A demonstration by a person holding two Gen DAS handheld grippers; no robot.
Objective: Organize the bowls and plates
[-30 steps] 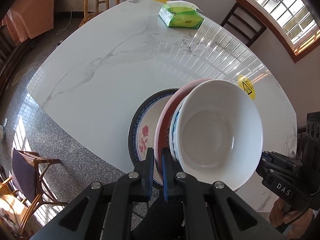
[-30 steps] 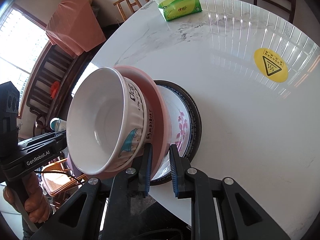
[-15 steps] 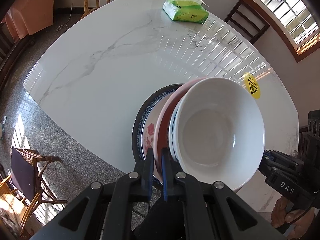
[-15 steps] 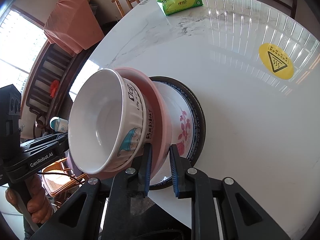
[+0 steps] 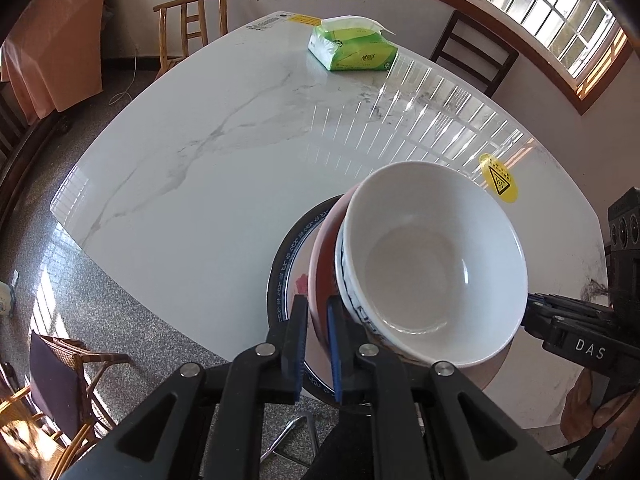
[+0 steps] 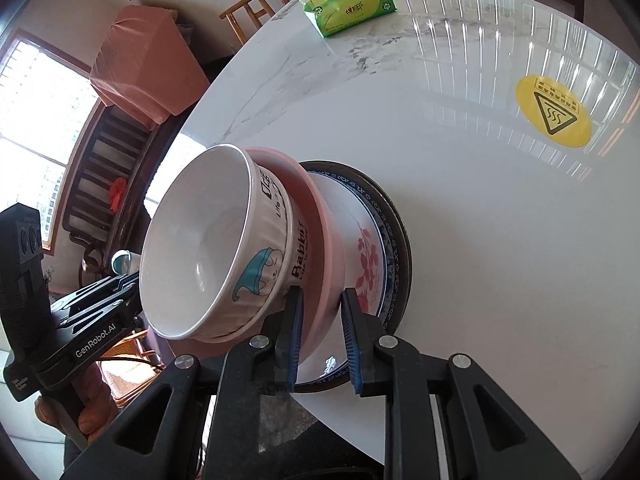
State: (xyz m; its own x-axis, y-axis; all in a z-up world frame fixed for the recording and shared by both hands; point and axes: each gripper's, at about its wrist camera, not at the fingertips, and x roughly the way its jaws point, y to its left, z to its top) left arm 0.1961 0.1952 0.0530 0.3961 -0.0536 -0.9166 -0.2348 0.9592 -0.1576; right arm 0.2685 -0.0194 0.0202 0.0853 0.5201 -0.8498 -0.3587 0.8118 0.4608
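A white bowl [image 5: 432, 264] with a rabbit drawing [image 6: 256, 256] sits in a pink bowl [image 6: 320, 232], whose rim shows red-brown in the left wrist view [image 5: 320, 256]. Both are held just above a floral plate [image 6: 368, 256] with a dark blue rim [image 5: 286, 256] near the table's front edge. My left gripper [image 5: 317, 316] is shut on the pink bowl's rim. My right gripper [image 6: 319, 312] is shut on the opposite side of that rim. Each gripper shows in the other's view.
The white marble table [image 5: 224, 152] carries a green tissue pack [image 5: 352, 50] at the far side and a yellow warning sticker [image 6: 554, 112] on its surface. Wooden chairs [image 5: 192, 28] stand around the table. The table edge runs just below the plate.
Both grippers have lowered the stacked bowls toward the floral plate and tipped them flatter. The views now sit lower and look further across the table. The grips are unchanged.
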